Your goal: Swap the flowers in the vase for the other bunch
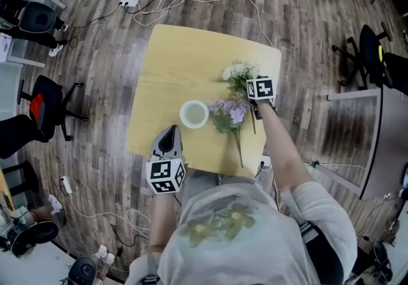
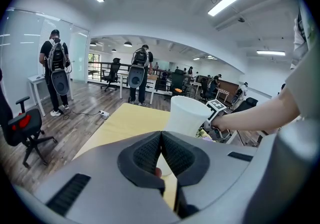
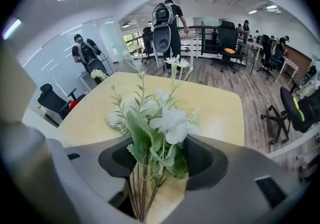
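Observation:
The white vase [image 1: 194,114] stands empty near the middle of the yellow table [image 1: 178,60]; the left gripper view has it [image 2: 187,116] just ahead of the jaws. A purple bunch [image 1: 229,115] lies flat on the table to its right, stem toward me. Behind that bunch is a white bunch [image 1: 240,71], with my right gripper [image 1: 257,106] shut on its stems. In the right gripper view the white bunch [image 3: 162,120] rises between the jaws of the right gripper [image 3: 155,178]. My left gripper [image 1: 169,134] is shut and holds nothing, at the table's front edge near the vase.
Office chairs [image 1: 44,108] stand left of the table, and another [image 1: 370,54] at the right. A power strip with cables [image 1: 129,4] lies on the wooden floor beyond the table. People with backpacks [image 2: 55,67] stand far off.

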`<state>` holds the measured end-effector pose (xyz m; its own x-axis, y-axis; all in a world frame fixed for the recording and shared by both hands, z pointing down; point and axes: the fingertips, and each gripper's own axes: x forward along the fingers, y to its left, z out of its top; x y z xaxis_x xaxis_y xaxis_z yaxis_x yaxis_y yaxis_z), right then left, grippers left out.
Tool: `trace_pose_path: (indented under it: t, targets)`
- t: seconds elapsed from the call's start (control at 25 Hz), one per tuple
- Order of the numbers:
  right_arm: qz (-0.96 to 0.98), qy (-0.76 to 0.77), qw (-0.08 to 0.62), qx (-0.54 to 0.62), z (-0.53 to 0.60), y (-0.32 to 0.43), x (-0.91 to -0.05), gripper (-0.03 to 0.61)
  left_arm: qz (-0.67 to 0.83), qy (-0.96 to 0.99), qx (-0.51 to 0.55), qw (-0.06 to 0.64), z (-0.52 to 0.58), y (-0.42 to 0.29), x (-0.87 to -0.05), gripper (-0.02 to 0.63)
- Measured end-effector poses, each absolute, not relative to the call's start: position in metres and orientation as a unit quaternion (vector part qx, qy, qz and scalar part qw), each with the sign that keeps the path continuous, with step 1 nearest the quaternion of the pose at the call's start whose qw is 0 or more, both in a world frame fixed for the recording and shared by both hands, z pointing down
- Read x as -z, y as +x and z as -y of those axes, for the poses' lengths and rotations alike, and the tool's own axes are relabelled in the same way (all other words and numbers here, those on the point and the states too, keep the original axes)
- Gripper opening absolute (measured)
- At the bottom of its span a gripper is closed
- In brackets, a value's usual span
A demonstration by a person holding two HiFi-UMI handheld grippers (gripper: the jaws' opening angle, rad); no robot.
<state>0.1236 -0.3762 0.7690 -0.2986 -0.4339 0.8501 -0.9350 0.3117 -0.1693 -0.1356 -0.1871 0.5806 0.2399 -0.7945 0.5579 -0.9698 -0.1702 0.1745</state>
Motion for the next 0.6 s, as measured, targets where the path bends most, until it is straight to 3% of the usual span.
trace_pose_path:
  t: [0.12,0.32,0.6]
  targets:
    - [0.728,0.47,0.363,-0.342,0.377,0.122,-0.772,0.253,0.593,0.744,-0.172,0.255,0.189,-0.137,-0.583,0.018]
    - [0.746,0.454,0.348,-0.341,0.375,0.116,-0.773,0.123,0.596,0.743,-0.169,0.254,0.195,-0.145,-0.582,0.018]
    - [0.766,0.441,0.329,-0.331,0.373,0.113,-0.762,0.082,0.596,0.745,-0.166,0.25,0.197,-0.144,-0.577,0.018]
